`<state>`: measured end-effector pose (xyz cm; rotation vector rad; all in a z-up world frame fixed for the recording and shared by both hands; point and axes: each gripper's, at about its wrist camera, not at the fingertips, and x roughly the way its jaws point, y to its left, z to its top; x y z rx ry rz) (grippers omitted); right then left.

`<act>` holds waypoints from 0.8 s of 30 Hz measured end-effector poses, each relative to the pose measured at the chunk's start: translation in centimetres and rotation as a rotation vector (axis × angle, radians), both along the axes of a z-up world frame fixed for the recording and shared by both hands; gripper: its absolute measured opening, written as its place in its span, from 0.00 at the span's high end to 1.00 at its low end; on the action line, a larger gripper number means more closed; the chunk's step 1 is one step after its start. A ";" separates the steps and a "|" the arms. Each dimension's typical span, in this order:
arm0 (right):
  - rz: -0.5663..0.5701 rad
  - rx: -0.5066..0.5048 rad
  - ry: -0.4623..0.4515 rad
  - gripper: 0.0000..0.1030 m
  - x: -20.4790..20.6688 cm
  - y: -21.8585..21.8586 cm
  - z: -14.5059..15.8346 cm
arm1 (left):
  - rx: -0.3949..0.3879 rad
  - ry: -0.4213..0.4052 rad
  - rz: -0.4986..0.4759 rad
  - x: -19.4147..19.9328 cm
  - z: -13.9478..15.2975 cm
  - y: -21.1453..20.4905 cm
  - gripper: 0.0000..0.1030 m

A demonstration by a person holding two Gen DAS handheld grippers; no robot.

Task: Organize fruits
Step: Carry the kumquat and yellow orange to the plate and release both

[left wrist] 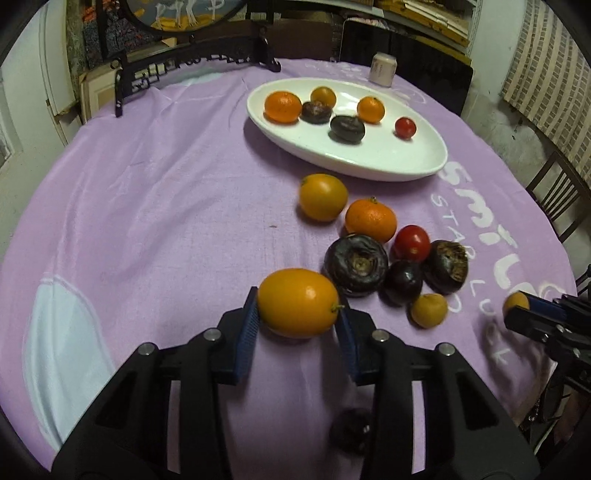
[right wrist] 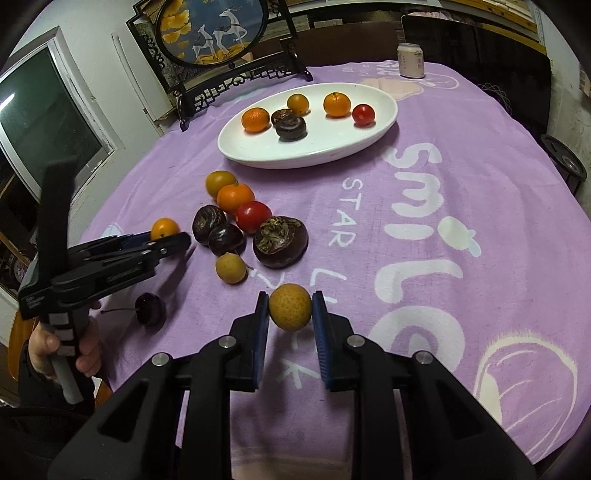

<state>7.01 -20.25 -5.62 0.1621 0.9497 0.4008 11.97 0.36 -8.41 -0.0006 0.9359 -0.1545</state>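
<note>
My left gripper (left wrist: 298, 314) is shut on an orange kumquat (left wrist: 297, 302), held just above the purple cloth; it also shows in the right wrist view (right wrist: 162, 236). My right gripper (right wrist: 290, 314) is shut on a small yellow-brown fruit (right wrist: 290, 306); it shows at the right edge of the left wrist view (left wrist: 517, 306). A white oval plate (left wrist: 369, 155) at the back holds several fruits: oranges, dark water chestnuts and a red tomato (left wrist: 405, 127). A loose pile lies on the cloth: orange fruits (left wrist: 370, 219), a tomato (left wrist: 412, 243), dark chestnuts (left wrist: 356, 266) and a small yellow fruit (left wrist: 428, 310).
A dark cherry (right wrist: 150, 308) with a stem lies near the front edge. A can (right wrist: 410, 61) stands at the back of the table. A framed deer screen (right wrist: 210, 33) stands at the back left. A wooden chair (left wrist: 557, 199) is at the right.
</note>
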 end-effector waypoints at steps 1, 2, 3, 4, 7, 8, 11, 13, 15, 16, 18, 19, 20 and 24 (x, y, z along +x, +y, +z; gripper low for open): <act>0.001 -0.001 -0.003 0.77 0.0 0.1 0.1 | -0.005 -0.005 0.002 -0.3 0.3 0.2 0.62; 0.002 -0.001 -0.003 0.77 0.2 0.1 0.1 | -0.016 -0.007 0.005 -0.6 0.6 0.3 0.62; 0.003 -0.001 -0.002 0.77 0.2 0.2 0.1 | -0.020 -0.006 0.005 -0.8 0.8 0.4 0.62; 0.003 -0.001 -0.002 0.77 0.3 0.3 0.1 | -0.023 -0.007 0.006 -0.9 1.0 0.5 0.62; 0.004 -0.001 -0.006 0.77 0.3 0.4 0.2 | -0.031 -0.019 -0.001 -1.3 2.0 0.6 0.62; 0.005 -0.002 -0.007 0.77 0.3 0.4 0.3 | -0.034 -0.026 -0.005 -1.5 2.5 0.6 0.62; 0.010 -0.009 -0.011 0.77 0.5 0.7 0.5 | -0.040 -0.042 -0.029 -1.7 3.8 0.3 0.62; 0.013 -0.007 -0.017 0.77 0.5 0.8 0.7 | -0.044 -0.046 -0.046 -1.6 4.5 0.1 0.62; 0.022 -0.013 -0.024 0.77 0.8 0.8 1.0 | -0.041 -0.043 -0.062 -1.0 5.2 0.0 0.62; 0.028 -0.017 -0.028 0.77 1.1 0.9 1.2 | -0.031 -0.037 -0.068 -0.3 5.6 -0.2 0.62; 0.039 -0.026 -0.037 0.77 1.9 0.9 1.9 | -0.020 -0.026 -0.082 1.2 6.5 -0.5 0.62; 0.048 -0.037 -0.049 0.77 2.6 1.0 2.5 | -0.017 -0.026 -0.088 1.9 6.9 -0.8 0.62; 0.055 -0.051 -0.064 0.77 3.3 1.1 3.1 | -0.004 -0.026 -0.099 3.3 7.5 -1.2 0.62; 0.075 -0.079 -0.093 0.77 8.1 1.5 5.3 | 0.015 0.013 -0.126 9.5 8.7 -3.1 0.61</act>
